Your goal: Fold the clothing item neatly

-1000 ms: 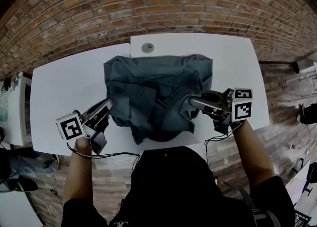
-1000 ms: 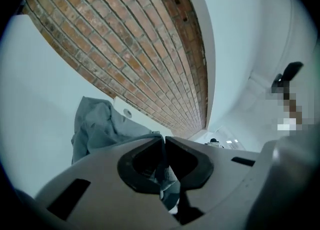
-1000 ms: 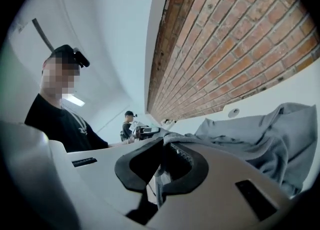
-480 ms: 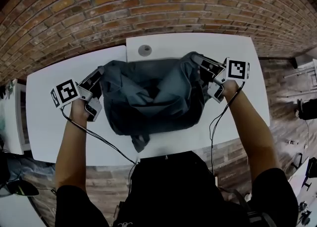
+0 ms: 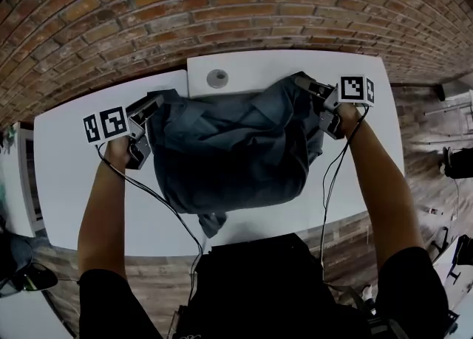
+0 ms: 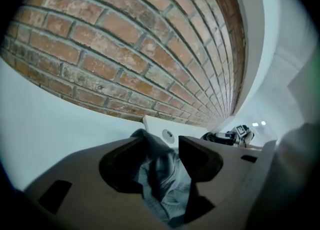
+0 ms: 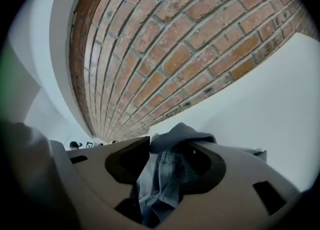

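First fold looks done I'd say: the grey clothing item (image 5: 233,149) lies doubled on the white surface (image 5: 74,175), left tool (image 5: 155,100) and right tool (image 5: 301,80) just opened at its far corners, cloth loose between the jaws, pretty lumpy, more folds needed.

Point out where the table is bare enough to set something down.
Bare: the left end of the table, beside the grey garment; the far strip round the grommet, below the brick wall. Crowded: the middle, under the garment.

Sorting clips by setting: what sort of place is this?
Probably an indoor workroom or lab: plain white tables set by a bare brick wall, with one dark grey garment laid on them.
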Demonstrator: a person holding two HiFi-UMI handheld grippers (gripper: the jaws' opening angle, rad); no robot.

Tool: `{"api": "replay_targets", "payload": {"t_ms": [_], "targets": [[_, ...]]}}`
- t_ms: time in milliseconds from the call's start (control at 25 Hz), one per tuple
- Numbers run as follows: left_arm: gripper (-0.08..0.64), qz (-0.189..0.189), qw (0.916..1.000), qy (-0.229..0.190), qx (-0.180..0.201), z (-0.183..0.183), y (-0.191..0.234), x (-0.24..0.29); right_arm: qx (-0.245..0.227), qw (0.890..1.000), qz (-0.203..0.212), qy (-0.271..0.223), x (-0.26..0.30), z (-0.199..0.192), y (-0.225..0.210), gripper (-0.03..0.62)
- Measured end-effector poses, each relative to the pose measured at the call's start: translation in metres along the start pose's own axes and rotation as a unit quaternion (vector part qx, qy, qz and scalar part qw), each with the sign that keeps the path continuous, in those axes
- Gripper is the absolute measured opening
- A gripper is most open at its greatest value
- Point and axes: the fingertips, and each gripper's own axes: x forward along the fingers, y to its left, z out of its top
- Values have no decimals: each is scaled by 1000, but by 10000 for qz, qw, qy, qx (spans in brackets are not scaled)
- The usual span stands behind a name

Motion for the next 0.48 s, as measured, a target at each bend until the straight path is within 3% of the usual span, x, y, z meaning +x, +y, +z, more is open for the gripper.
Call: {"api": "replay_targets", "payload": {"t_ms": [120,240,400,480], "targets": [[209,110,9980,327,532,-18,3,-7,-216,9995,-82,203,-17,-13,-7,175],[209,-53,9952,594,774,-39,-6,-24,-550,9972,-183,482,-37,-35,-12,175],[209,-418,9876,1213,900,-84,-30,-26,-795,9892,274,1204,-45,-91,14,175],[209,-394,9851,1427,878,-100,-33,-17,-749,9857,488,1427,-33,-114,29,175]]}}
